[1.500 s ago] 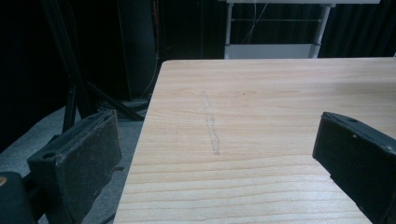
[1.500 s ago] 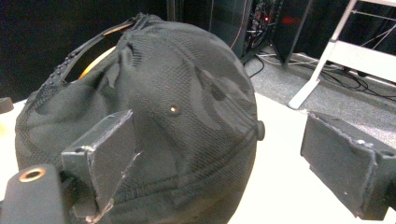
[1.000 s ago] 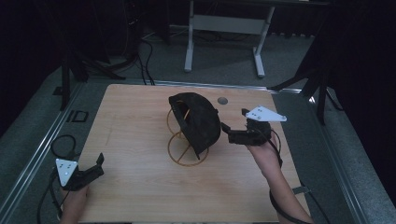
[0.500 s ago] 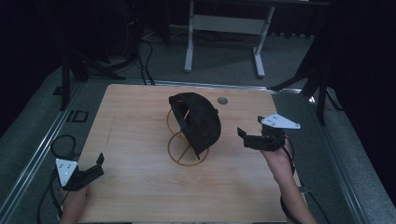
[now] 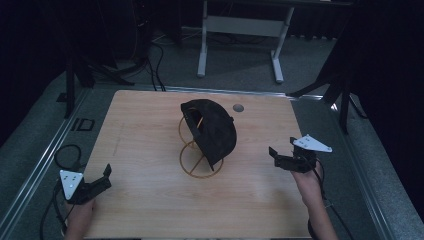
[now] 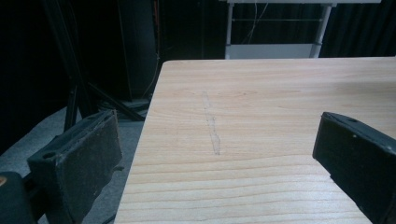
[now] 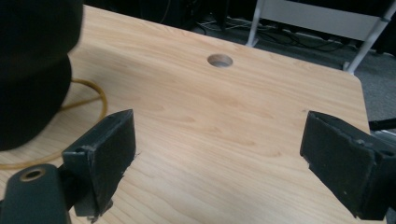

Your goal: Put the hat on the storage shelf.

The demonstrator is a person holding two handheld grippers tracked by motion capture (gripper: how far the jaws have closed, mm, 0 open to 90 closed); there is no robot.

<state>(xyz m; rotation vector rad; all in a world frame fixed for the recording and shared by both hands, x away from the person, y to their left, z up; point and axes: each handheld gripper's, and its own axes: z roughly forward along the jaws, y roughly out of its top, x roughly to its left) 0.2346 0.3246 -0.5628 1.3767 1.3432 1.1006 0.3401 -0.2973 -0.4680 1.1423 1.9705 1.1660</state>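
A black cap [image 5: 214, 129] hangs on a gold wire stand [image 5: 196, 165] at the middle of the wooden table [image 5: 150, 120]. In the right gripper view the cap [image 7: 32, 70] is at the left with the stand's ring [image 7: 88, 95] under it. My right gripper [image 5: 280, 156] is open to the right of the cap, apart from it, with nothing between its jaws [image 7: 219, 163]. My left gripper [image 5: 104, 176] is open at the table's near left corner, its jaws [image 6: 219, 163] over bare wood.
A round cable hole [image 5: 238, 107] lies in the table behind the cap, also seen in the right gripper view [image 7: 220, 60]. A white desk frame [image 5: 240, 30] stands on the floor beyond the table. Cables [image 5: 67, 152] trail off the left edge.
My right gripper has drawn back from the cap, moving right and toward the near edge. The cap stays on the stand. The left gripper has not moved.
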